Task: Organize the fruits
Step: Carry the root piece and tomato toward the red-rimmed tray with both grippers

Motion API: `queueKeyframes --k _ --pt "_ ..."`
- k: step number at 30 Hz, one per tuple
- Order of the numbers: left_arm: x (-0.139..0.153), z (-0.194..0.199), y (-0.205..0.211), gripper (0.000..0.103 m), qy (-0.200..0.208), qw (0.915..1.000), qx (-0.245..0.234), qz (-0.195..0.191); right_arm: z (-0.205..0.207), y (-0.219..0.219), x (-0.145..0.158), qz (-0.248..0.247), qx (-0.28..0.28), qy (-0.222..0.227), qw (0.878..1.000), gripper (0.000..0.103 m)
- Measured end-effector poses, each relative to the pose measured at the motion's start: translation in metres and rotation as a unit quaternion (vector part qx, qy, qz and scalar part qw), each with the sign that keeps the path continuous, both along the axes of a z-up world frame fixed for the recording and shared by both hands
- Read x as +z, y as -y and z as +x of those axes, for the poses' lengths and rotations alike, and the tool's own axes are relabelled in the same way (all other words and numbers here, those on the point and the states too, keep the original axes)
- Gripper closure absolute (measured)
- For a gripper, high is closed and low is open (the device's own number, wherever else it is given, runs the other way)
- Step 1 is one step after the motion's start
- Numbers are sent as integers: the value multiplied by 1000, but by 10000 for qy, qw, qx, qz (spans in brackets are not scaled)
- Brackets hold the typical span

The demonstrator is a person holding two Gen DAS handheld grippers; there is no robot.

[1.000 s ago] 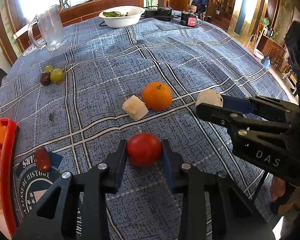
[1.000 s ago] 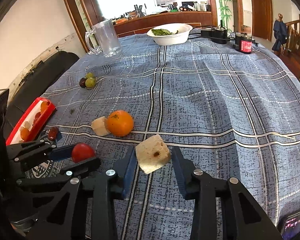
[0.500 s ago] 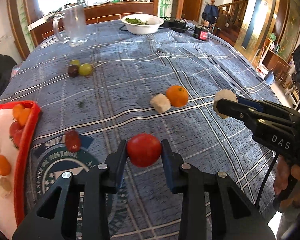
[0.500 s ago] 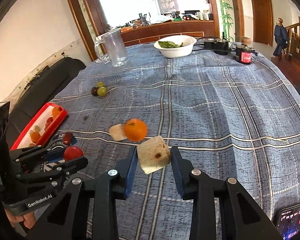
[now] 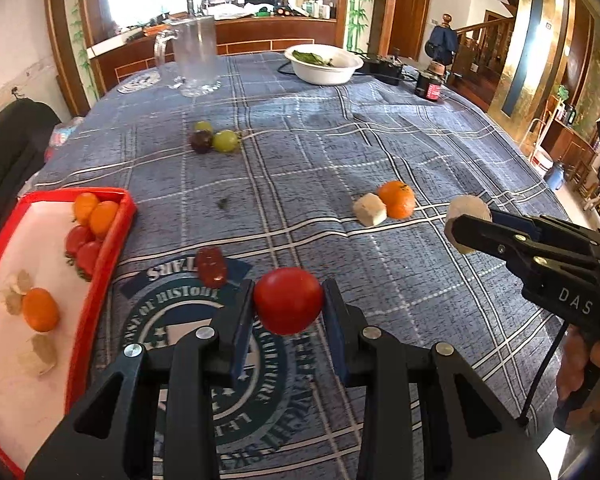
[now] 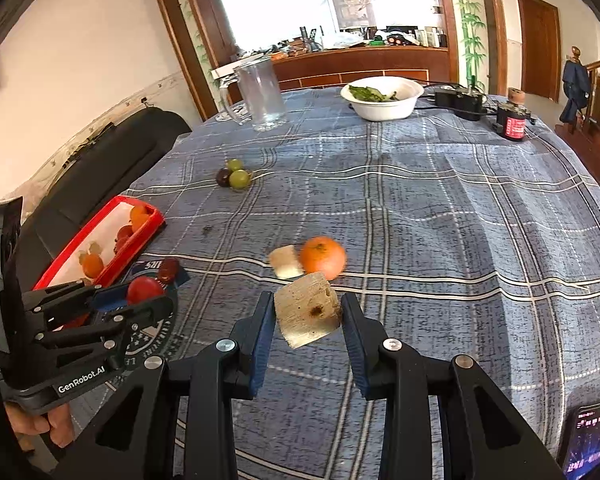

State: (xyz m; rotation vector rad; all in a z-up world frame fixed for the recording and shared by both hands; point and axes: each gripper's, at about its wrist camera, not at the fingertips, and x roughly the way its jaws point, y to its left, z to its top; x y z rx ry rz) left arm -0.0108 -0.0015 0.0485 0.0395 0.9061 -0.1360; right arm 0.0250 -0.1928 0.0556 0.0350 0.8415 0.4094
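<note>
My left gripper (image 5: 288, 306) is shut on a red tomato (image 5: 289, 300) and holds it above the blue checked cloth, right of the red tray (image 5: 112, 236). The tray holds several small tomatoes, oranges and pale chunks. My right gripper (image 6: 307, 316) is shut on a pale fruit chunk (image 6: 308, 315), raised above the cloth; it also shows in the left wrist view (image 5: 466, 222). An orange (image 5: 397, 199) and another pale chunk (image 5: 370, 210) lie together mid-table. A dark red date (image 5: 212, 266) lies near the tray. Three grapes (image 5: 214, 141) lie farther back.
A glass mug (image 5: 194, 56), a white bowl (image 5: 323, 65) with greens, a black device and a small dark jar (image 5: 431, 85) stand at the far edge. A black sofa (image 6: 112, 168) is left of the table. A phone (image 6: 590, 436) lies at the near right.
Both grippers have lifted and pulled back from the table with their fruit. The left one has swung towards the red tray, which now shows more fully.
</note>
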Motion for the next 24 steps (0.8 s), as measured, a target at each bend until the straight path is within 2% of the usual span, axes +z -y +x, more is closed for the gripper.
queueKeyframes --k 24 --pt "26 -32 -73 72 424 9949 910 104 -21 -89 19 -79 996 223 9947 69"
